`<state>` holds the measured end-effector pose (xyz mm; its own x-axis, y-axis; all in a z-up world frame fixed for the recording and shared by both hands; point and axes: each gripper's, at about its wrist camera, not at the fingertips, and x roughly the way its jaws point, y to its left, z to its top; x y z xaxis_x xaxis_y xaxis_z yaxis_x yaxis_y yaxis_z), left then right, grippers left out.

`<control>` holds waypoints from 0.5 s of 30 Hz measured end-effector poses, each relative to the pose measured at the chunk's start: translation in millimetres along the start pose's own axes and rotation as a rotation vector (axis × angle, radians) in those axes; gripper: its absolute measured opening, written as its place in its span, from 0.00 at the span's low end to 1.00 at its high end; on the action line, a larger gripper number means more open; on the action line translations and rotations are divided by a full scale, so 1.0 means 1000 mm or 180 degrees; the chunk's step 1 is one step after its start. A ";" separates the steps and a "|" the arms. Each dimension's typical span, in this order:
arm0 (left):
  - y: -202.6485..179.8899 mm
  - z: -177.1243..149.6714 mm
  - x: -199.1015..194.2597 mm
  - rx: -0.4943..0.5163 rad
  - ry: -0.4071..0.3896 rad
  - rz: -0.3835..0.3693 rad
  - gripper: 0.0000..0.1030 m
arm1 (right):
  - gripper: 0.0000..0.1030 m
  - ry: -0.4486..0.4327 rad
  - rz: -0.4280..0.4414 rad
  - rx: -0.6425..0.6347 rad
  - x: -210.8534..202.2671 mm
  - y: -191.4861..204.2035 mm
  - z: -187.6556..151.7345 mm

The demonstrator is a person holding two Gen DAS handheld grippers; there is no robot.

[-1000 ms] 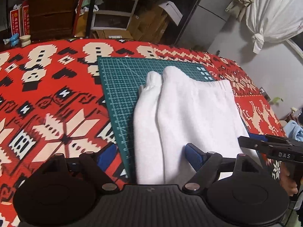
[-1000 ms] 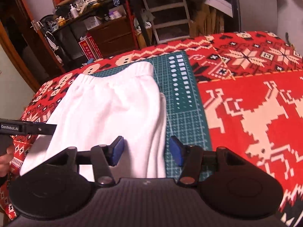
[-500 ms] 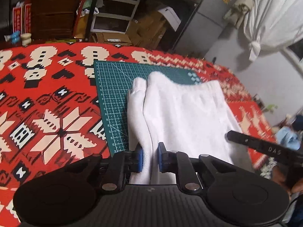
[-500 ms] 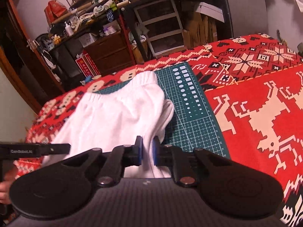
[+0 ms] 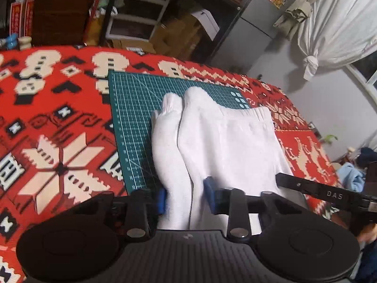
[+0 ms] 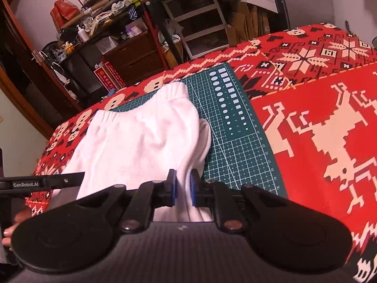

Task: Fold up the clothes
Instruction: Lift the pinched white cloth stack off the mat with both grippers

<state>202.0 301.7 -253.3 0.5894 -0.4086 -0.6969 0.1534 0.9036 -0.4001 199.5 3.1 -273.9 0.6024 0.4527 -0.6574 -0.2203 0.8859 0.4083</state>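
Note:
White trousers (image 5: pixel 226 146) lie folded on a green cutting mat (image 5: pixel 134 108), with the ribbed cuffs at the far end. My left gripper (image 5: pixel 185 197) sits at the near left edge. Its jaws are opening, and a bunched leg still fills the gap and touches both blue pads. In the right wrist view the trousers (image 6: pixel 141 141) spread to the left over the mat (image 6: pixel 235 146). My right gripper (image 6: pixel 182 189) is shut on a pinched fold at their near right edge. Each view shows the other gripper's black bar (image 5: pixel 325 193) (image 6: pixel 42 182) at its side.
A red patterned cloth (image 5: pixel 59 118) (image 6: pixel 329 118) covers the table around the mat. Past the far edge stand shelves, drawers and cardboard boxes (image 5: pixel 169 37). A grey fridge and a tied white curtain (image 5: pixel 329 35) are at the right. A person's hand (image 6: pixel 14 224) shows low left.
Both grippers went from wide open to closed on the near edge of the trousers. The left jaws have since widened a little around the bunched leg.

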 end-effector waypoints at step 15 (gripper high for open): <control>0.061 0.024 -0.132 -0.0475 -0.0683 0.0282 0.18 | 0.10 -0.0041 0.0425 -0.0210 -0.004 0.099 0.047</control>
<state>152.7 414.0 -171.9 0.7522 -0.2778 -0.5975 -0.0155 0.8991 -0.4375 211.9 84.7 -201.0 0.5742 0.5659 -0.5916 -0.3488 0.8229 0.4486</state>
